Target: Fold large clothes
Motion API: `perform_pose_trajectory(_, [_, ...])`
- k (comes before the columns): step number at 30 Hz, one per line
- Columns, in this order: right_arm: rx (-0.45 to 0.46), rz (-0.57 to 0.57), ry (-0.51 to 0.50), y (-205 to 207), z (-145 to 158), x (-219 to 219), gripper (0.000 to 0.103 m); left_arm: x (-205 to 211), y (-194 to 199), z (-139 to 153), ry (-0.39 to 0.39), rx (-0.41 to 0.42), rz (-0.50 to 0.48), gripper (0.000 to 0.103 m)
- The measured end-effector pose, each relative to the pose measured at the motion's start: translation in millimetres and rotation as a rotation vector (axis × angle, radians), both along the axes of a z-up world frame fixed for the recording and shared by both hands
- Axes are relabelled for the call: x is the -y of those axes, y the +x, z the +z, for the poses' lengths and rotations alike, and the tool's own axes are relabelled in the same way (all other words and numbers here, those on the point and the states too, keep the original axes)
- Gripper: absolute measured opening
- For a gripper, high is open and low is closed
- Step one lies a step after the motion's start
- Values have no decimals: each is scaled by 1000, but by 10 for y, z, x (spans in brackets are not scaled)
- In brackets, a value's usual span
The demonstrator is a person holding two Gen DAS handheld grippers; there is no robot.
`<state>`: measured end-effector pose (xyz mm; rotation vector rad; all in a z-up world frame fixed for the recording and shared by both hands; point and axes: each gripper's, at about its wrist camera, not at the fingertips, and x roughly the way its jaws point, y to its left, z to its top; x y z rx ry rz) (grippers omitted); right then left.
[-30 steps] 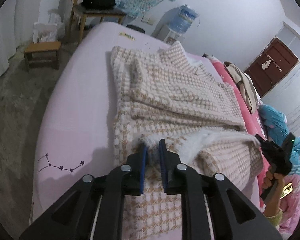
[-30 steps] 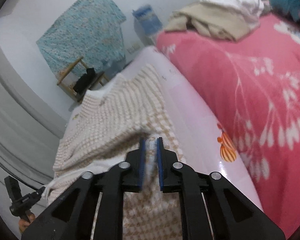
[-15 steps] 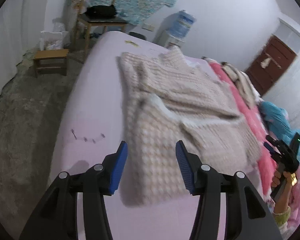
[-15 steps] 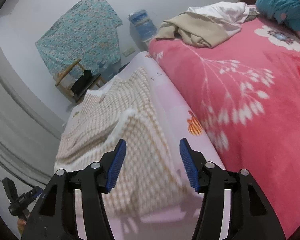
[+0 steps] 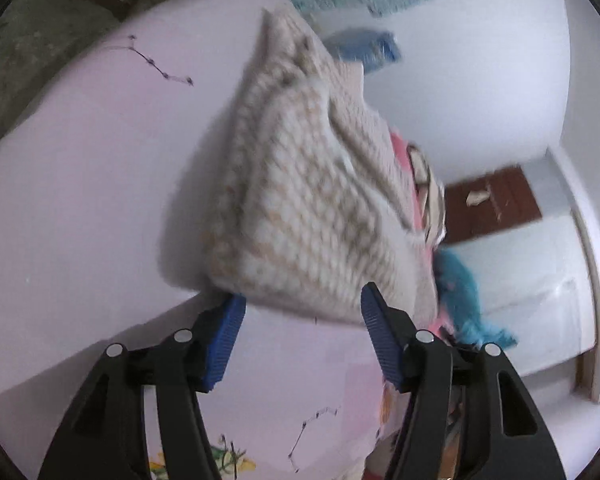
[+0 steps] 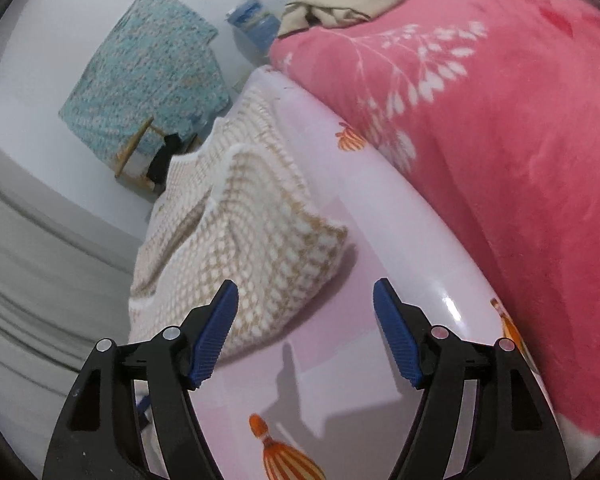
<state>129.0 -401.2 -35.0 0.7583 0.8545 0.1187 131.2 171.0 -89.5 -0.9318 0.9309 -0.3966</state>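
Lying just ahead of each parted claw [image 5: 302, 316] [image 6: 306, 306], folded sweater [image 5: 312, 200] on bedsheet [image 5: 80, 200].

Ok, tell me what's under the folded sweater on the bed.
The sweater lies on the pale pink bedsheet, which shows all around it. Whatever sits directly beneath the knit is covered.

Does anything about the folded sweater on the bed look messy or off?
The checked knit sweater lies bunched on the pink sheet: its top layer humps up with a white edge showing, not flat. No damage visible.
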Motion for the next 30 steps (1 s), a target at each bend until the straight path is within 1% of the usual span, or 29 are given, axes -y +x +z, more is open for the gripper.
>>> perform_pose_trajectory(4, [18,-41,63,113,-107,45,63,29,56,20,23,6,23,58])
perform_pose_trajectory(5, [24,-55,54,153,-114,34,60,37,59,22,26,6,35,58])
perform_pose_trajectory(11, [32,-76,-20,349,-75,-133,59,38,113,5,55,5,139,53])
perform_pose_trajectory(13, [30,-78,-59,401,-58,-212,57,77,153,19,102,6,163,45])
perform_pose_trajectory(14, [27,-82,-84,417,-52,-243,51,87,168,24,128,7,169,42])
perform_pose_trajectory(15, [24,-86,-105,424,-50,-258,44,115,186,35,175,7,172,35])
perform_pose_trajectory(16, [22,-87,-134,436,-40,-284,41,144,200,52,222,10,164,29])
perform_pose_trajectory(17, [23,-84,-154,446,-37,-303,35,153,208,68,261,13,154,27])
perform_pose_trajectory(18, [28,-76,-184,458,-15,-336,27,203,225,100,325,19,134,22])
perform_pose_trajectory(19, [45,-59,-207,457,28,-379,23,235,222,142,380,37,113,18])
perform_pose_trajectory(20, [80,-43,-227,426,115,-416,17,204,176,167,413,54,106,17])
perform_pose_trajectory(21, [102,-36,-242,402,179,-442,13,238,136,253,461,91,106,16])
perform_pose_trajectory(22, [131,-29,-266,356,268,-467,12,270,92,348,498,134,109,15])
perform_pose_trajectory(23, [163,-23,-282,301,384,-488,11,285,57,406,517,157,112,14])
perform_pose_trajectory(25, [200,-9,-272,237,529,-506,10,335,-32,594,573,222,114,14])
perform_pose_trajectory(26, [223,1,-272,177,624,-514,10,352,-42,653,585,240,115,14])
perform_pose_trajectory(28, [245,20,-270,94,723,-535,10,340,-113,813,612,278,123,13])
perform_pose_trajectory(30, [263,42,-276,-52,819,-555,9,255,-203,921,607,294,122,13])
